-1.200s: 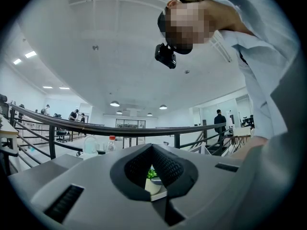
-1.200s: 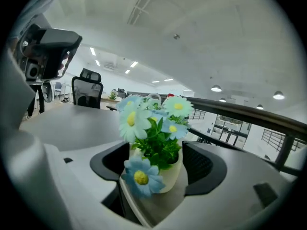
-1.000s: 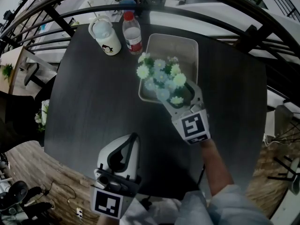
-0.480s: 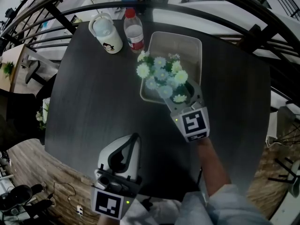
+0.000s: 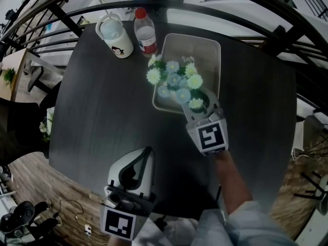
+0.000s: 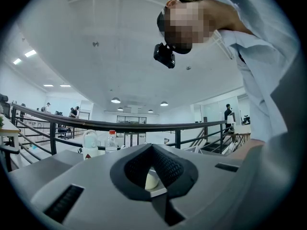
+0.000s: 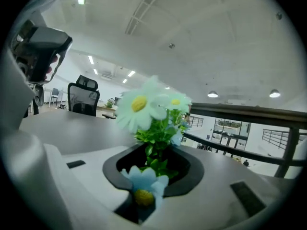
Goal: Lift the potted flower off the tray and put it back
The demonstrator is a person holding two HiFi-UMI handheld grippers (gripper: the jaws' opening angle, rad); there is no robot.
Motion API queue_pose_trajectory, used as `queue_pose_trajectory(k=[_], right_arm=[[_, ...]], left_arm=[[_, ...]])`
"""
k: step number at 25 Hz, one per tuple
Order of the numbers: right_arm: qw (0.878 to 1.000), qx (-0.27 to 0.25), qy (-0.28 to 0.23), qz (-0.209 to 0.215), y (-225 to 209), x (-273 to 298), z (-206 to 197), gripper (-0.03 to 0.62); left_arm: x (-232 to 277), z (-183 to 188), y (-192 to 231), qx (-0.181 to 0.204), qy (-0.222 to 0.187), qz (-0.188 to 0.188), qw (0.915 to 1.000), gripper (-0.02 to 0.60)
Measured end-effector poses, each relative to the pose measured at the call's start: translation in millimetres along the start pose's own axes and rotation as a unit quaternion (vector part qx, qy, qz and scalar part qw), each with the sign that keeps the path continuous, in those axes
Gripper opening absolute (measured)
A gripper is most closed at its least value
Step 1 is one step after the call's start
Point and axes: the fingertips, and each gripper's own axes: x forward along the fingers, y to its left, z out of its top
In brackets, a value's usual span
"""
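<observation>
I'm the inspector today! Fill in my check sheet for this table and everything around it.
Surface: dark round table.
Job's things: potted flower at the near end of the pale tray.
Clutter: lidded mug and red-capped bottle, left of the tray's far end.
Grippers: right gripper, jaws have just been closing, now grips the potted flower; left gripper shut, empty, near the table's edge.
Cables: a thin cable on the wood floor.
Surroundings: black railing, office chair.
</observation>
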Motion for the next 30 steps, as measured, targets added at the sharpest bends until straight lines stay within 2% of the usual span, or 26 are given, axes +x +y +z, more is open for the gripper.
queue_pose_trajectory(k=[6, 17, 30], right_arm=[[1.0, -0.016, -0.017, 0.0, 0.9, -0.7, 1.6, 0.083], [0.998, -0.025, -0.048, -0.016, -4.3, -10.0, 15.2, 0.08], [0.996, -0.042, -0.068, -0.035, -10.7, -38.2, 49.2, 0.08]], left_arm=[[0.7, -0.3, -1.0, 0.001, -0.002, 0.0, 1.0, -0.002], [-0.8, -0.7, 0.7, 0.003, 0.0, 0.001, 1.0, -0.002], [-5.9, 14.5, -5.3, 0.011, -0.019, -0.006, 0.9997, -0.002]])
